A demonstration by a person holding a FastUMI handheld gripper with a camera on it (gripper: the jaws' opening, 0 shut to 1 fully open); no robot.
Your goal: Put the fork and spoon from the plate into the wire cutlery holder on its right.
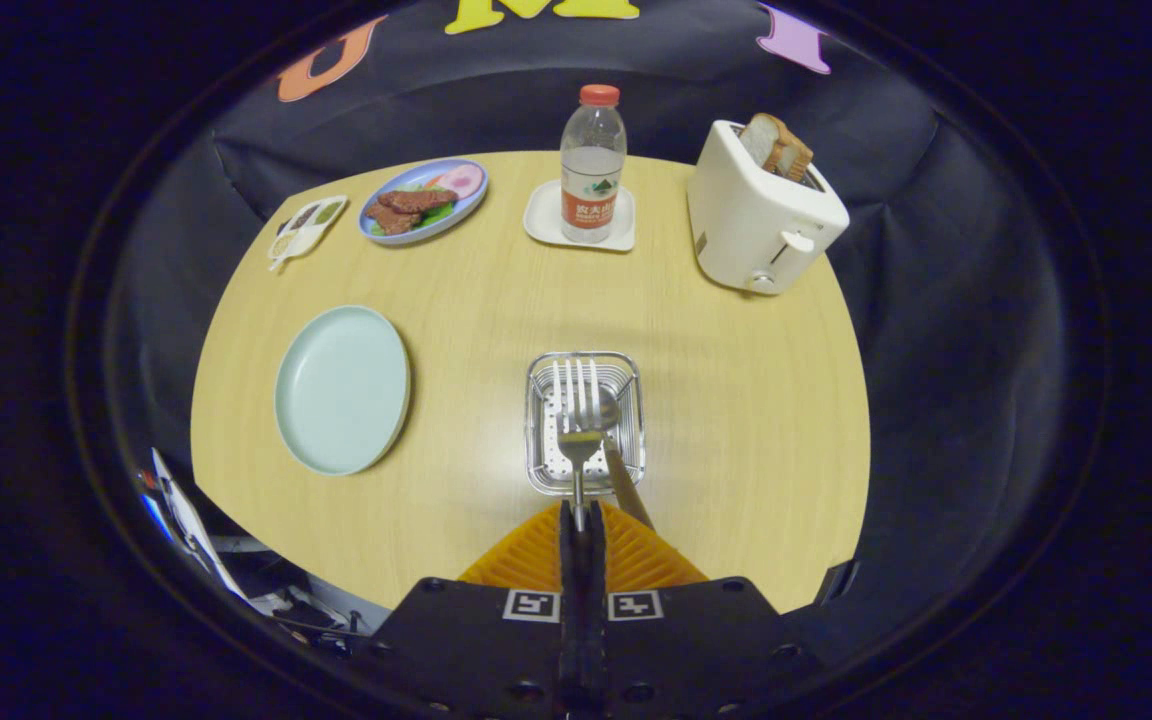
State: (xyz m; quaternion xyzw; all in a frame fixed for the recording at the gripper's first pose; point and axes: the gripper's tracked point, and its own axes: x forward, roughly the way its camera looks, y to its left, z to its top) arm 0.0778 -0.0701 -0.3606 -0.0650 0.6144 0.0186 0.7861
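Fork held over the holder, spoon already inside.

The gripper (pixel 581 520) is closed on the handle of the fork (pixel 577 425), whose tines are pointed out over the wire cutlery holder (pixel 584 422). The spoon (pixel 616 445) appears to be leaning inside it already, though overlap makes this uncertain. Next, the fork must be lowered in and released. The plate (pixel 341 388) is left bare, well to the side.
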